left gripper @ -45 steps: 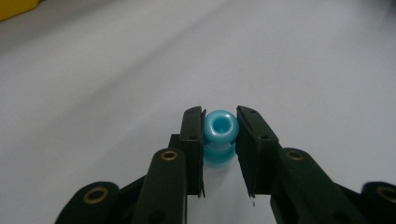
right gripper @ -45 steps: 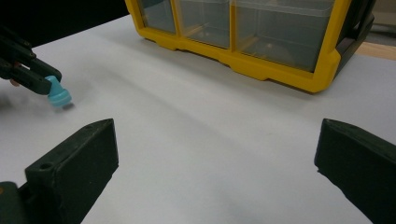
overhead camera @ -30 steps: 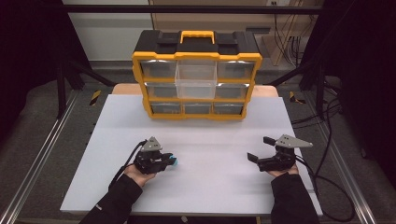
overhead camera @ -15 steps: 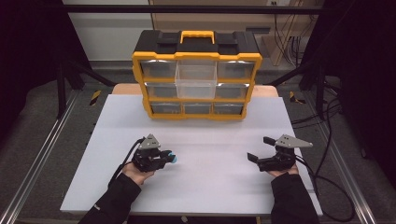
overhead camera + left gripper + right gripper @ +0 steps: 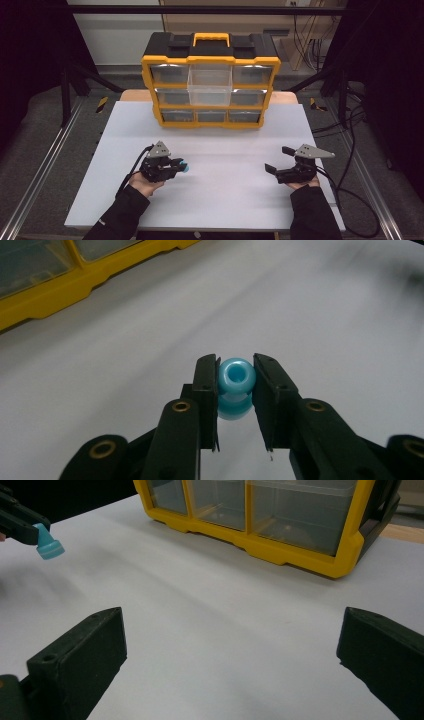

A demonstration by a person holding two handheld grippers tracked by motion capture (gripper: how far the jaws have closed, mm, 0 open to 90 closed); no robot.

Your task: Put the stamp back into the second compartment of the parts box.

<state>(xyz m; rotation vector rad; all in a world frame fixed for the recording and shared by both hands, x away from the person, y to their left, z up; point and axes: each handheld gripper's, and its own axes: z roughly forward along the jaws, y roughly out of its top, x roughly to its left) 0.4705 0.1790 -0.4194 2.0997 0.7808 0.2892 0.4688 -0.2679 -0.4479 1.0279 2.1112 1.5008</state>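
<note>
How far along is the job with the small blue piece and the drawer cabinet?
Done: the left gripper has clamped the small glossy blue plastic spool. In hand: it holds the spool above the white table. Left: probably placing it in the yellow-and-black drawer cabinet, whose clear middle drawer sticks out. The right gripper rests open.

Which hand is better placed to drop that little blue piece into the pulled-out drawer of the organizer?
Left, probably. The left gripper is already clamped on the blue piece, while the right gripper rests open and empty on the table. The pulled-out clear drawer sits in the organizer's middle column.
</note>
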